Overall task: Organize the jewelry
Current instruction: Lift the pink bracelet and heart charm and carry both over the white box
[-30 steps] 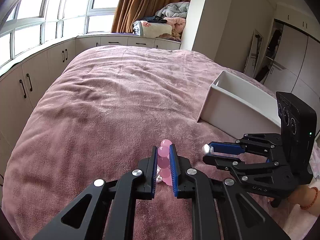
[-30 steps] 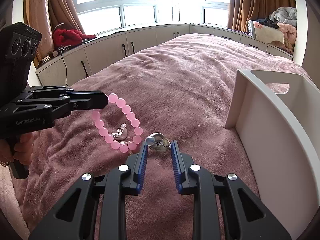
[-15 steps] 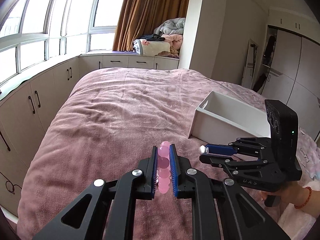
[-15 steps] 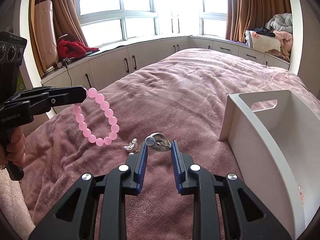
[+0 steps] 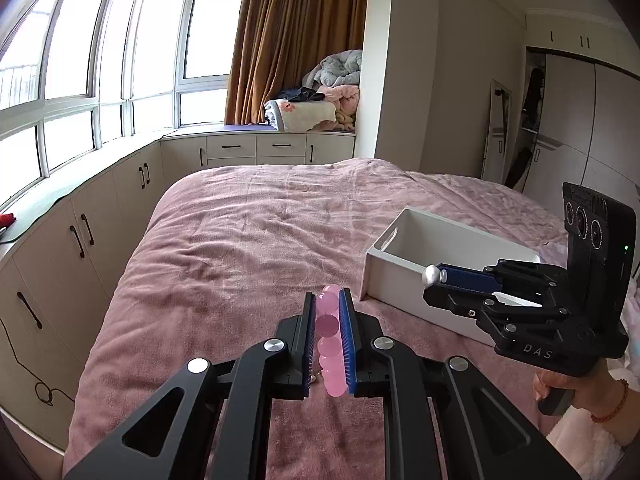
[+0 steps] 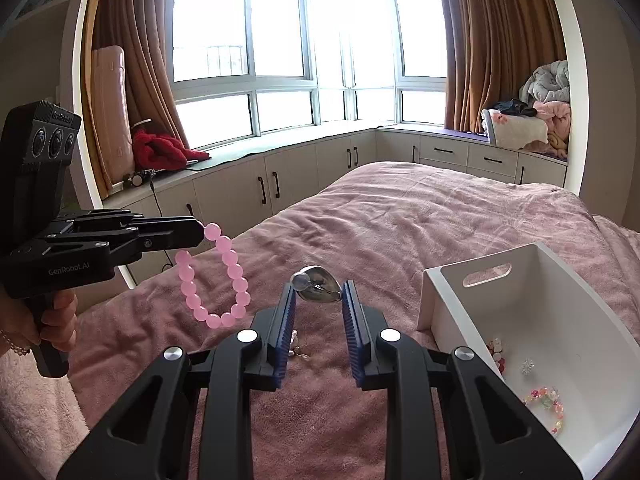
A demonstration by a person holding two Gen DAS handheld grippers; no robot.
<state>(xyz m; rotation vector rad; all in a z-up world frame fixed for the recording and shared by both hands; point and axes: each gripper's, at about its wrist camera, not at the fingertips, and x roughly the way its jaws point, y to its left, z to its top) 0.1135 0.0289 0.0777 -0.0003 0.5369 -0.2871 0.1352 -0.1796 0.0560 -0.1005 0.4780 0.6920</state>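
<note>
Both tongs (image 5: 328,300) (image 6: 318,292) higher, tilted downward

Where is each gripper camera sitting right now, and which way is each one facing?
Left wrist: behind the left gripper, shut on the pink bead bracelet, facing up the bed toward the curtain; the right gripper and a hand show at the right.
Right wrist: behind the right gripper, shut on a silver piece, facing the windows; the left gripper's hand shows at the left.
Shared: bed, bracelet, white box.
</note>
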